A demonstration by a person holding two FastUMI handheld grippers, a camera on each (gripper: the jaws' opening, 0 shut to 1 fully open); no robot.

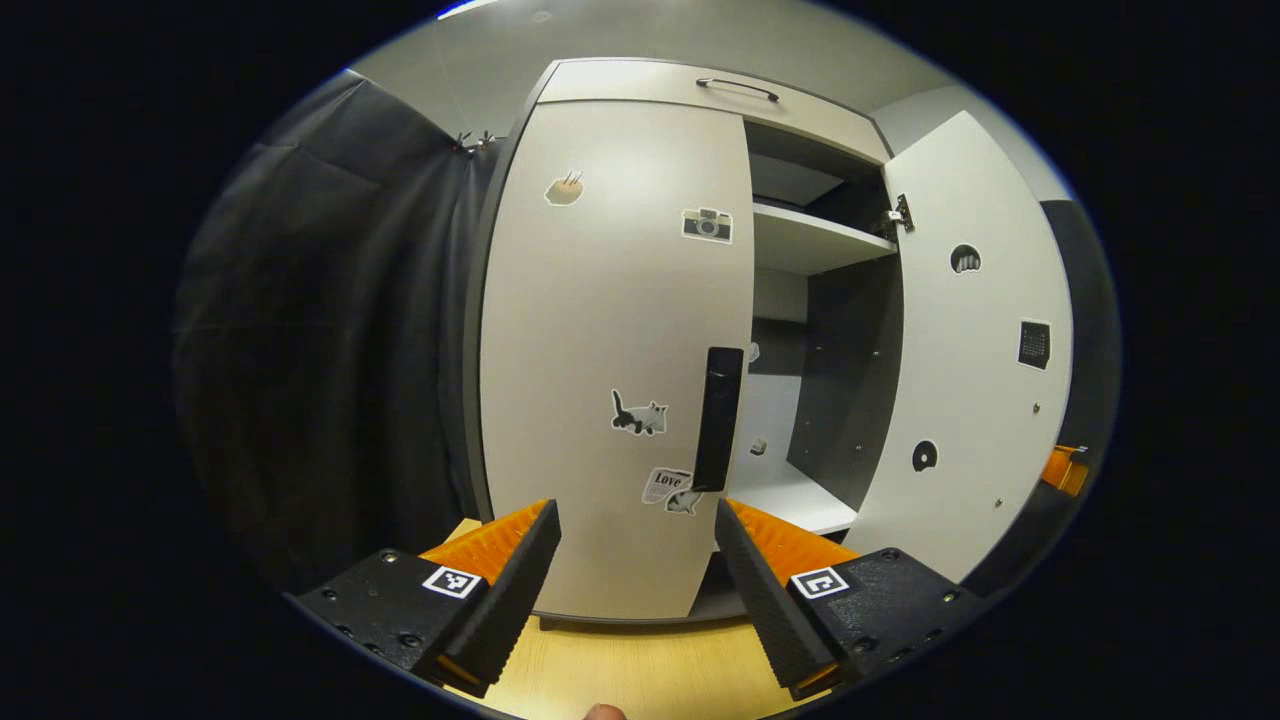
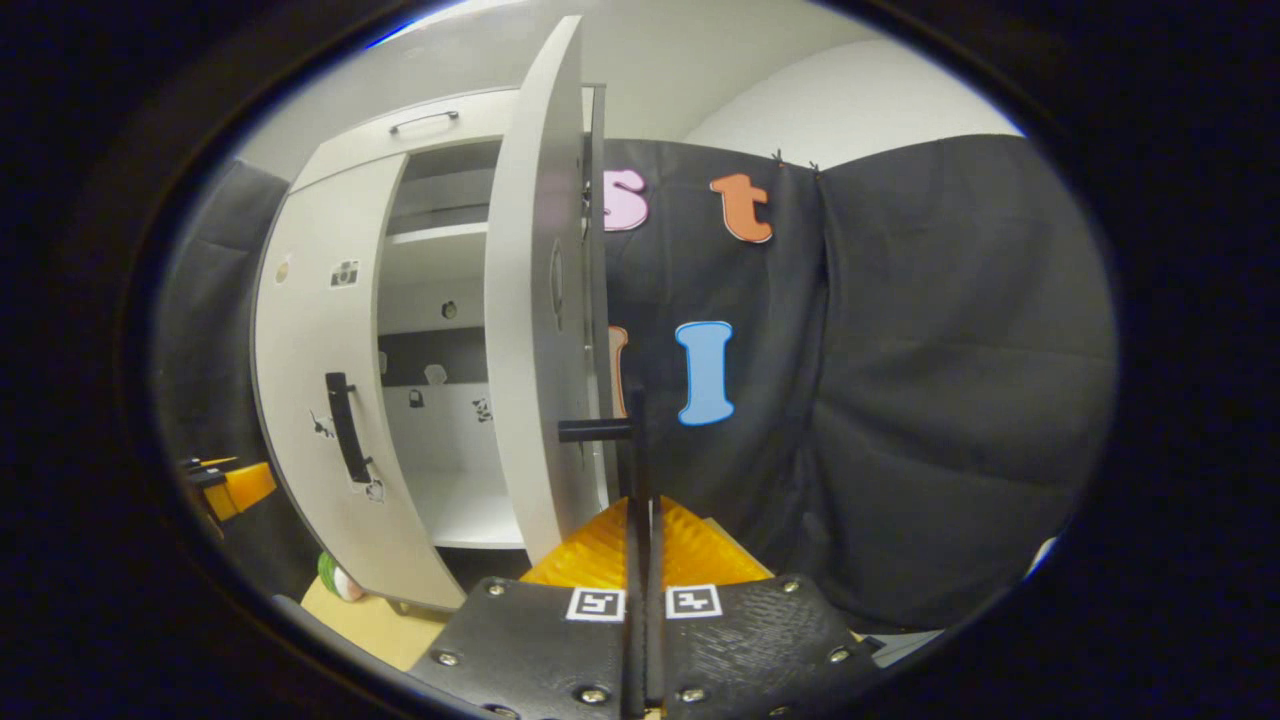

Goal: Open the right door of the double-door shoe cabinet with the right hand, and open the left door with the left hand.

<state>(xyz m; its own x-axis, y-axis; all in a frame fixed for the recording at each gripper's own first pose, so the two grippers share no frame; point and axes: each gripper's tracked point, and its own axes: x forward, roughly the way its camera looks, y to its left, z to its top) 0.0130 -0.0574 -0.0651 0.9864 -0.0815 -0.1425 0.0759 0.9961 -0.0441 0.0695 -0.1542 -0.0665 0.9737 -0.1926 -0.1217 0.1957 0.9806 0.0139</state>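
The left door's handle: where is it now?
In the left gripper view, the handle stands upright on the closed left door's right edge, above the open left tongs.

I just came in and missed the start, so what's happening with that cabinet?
A person is opening a double-door shoe cabinet with a handheld gripper in each hand. The right door is swung wide open, and the right gripper is closed on its handle. The left door is shut; the left gripper is open in front of it, just below the left door's handle, not touching it. Inside, bare shelves show.
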